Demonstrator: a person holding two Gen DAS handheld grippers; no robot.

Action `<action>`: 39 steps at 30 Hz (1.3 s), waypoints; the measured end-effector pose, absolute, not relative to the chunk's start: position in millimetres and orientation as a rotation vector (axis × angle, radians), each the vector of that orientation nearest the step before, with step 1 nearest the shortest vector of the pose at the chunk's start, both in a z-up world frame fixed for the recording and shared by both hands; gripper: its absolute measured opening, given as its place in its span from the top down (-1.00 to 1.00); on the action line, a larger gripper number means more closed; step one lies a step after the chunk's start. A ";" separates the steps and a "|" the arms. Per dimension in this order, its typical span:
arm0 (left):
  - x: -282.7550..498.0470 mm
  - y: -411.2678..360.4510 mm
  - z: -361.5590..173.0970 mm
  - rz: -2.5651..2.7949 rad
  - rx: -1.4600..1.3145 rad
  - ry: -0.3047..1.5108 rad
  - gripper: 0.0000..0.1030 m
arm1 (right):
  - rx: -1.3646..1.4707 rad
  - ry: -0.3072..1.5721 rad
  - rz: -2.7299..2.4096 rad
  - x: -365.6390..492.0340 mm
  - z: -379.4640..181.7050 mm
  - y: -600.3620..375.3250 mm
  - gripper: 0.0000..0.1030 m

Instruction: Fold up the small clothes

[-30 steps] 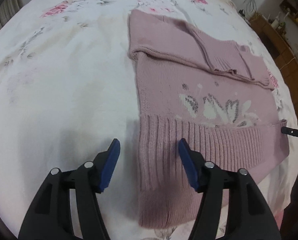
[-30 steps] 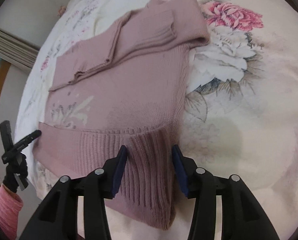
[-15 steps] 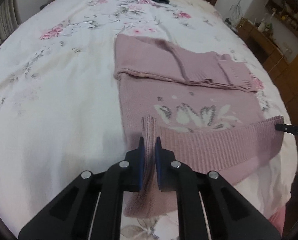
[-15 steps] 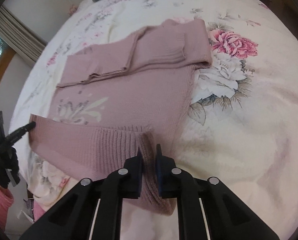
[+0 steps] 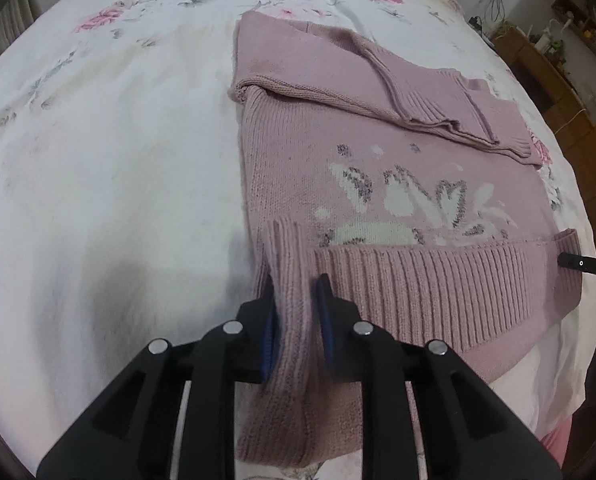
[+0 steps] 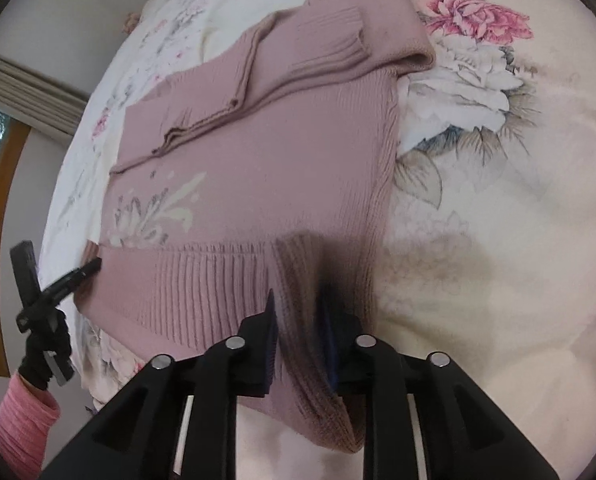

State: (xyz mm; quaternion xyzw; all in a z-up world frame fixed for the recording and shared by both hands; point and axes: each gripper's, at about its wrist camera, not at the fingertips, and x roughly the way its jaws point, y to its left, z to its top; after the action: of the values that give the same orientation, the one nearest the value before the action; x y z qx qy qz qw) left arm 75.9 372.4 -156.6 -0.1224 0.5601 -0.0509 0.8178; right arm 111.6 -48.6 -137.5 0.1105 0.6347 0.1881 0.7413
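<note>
We see the floral white bedsheet (image 5: pixel 98 160) running out of frame on every side. The pink knitted sweater with a white flower motif (image 5: pixel 377 160) lies flat on it, collar far, ribbed hem near, sleeves folded across. Our left tongs (image 5: pixel 296 316) and right tongs (image 6: pixel 296 320) each clamp a hem corner, which hides their fingertips.

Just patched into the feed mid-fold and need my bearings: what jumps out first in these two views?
A pink knitted sweater lies flat on the floral bedspread, its sleeves folded across the chest above a white flower motif. Each gripper pinches a raised pleat of the ribbed hem: the left gripper at one bottom corner, the right gripper at the other.
</note>
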 end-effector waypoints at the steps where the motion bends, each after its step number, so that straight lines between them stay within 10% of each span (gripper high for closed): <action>1: 73.7 371.6 -153.3 -0.105 -0.256 1.184 0.82 | 0.227 1.390 0.409 109.6 -136.7 -48.0 0.73; 24: 169.2 373.3 -11.9 -0.108 -0.283 0.791 0.86 | 0.311 1.030 0.433 185.8 7.5 -64.1 0.81; 39: 303.9 385.7 -94.2 -0.009 -0.249 0.918 0.86 | 0.255 1.121 0.291 339.9 -63.3 -24.1 0.81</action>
State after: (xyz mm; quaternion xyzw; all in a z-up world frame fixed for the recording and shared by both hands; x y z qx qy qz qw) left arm 303.9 385.7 -94.2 -0.1200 0.4419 -0.0043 0.8890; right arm 339.9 -24.2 -63.3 0.1202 0.5283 0.1371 0.8293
